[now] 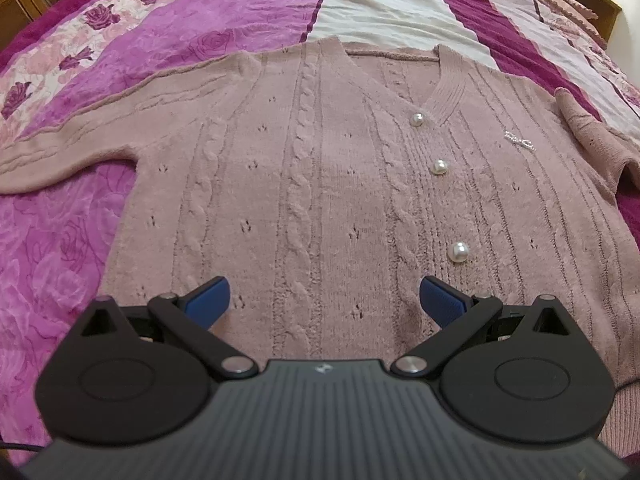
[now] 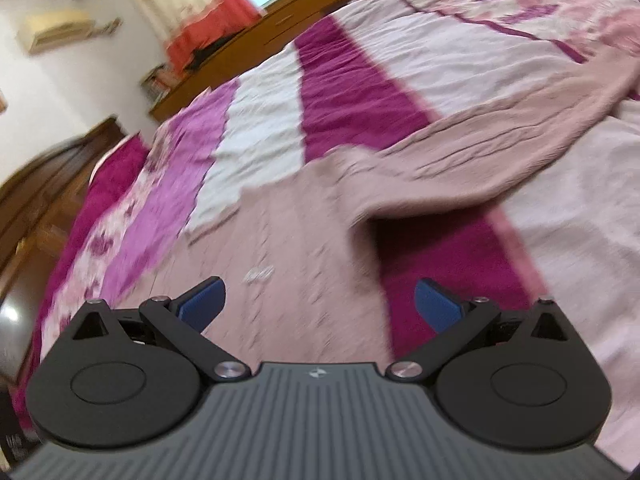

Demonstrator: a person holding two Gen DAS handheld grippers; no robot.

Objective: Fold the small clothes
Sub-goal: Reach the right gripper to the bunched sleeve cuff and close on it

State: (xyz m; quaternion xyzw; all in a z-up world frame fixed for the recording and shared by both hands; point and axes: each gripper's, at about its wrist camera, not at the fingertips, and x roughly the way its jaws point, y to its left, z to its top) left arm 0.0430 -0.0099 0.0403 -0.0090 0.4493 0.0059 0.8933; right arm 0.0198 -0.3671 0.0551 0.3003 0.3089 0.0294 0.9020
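Dusty-pink cable-knit cardigan (image 1: 320, 184) with pearl buttons (image 1: 458, 251) lies flat, front up, on the bed's magenta, pink and white striped floral bedspread (image 1: 168, 28); neckline far, hem near, buttoned placket right of centre. Left sleeve (image 1: 60, 148) runs out to the left; right sleeve (image 2: 500, 128) trails far-right, rumpled. Nothing folded yet, by the look of it. Risks, as judged: a deep pinch could catch bedspread along with the knit and drag both; the loose knit stretches, so a one-sided lift would skew the fold; the pearl buttons could snag a finger pad; the right wrist view is motion-blurred, so aiming from it is unreliable. Left hand-held gripper (image 1: 323, 300) hovers over the lower body of the cardigan, blue pads (image 1: 208, 300) spread wide, holding nothing; contact not evident. Right hand-held gripper (image 2: 318, 303) likewise spread wide and empty, above the cardigan's right edge.
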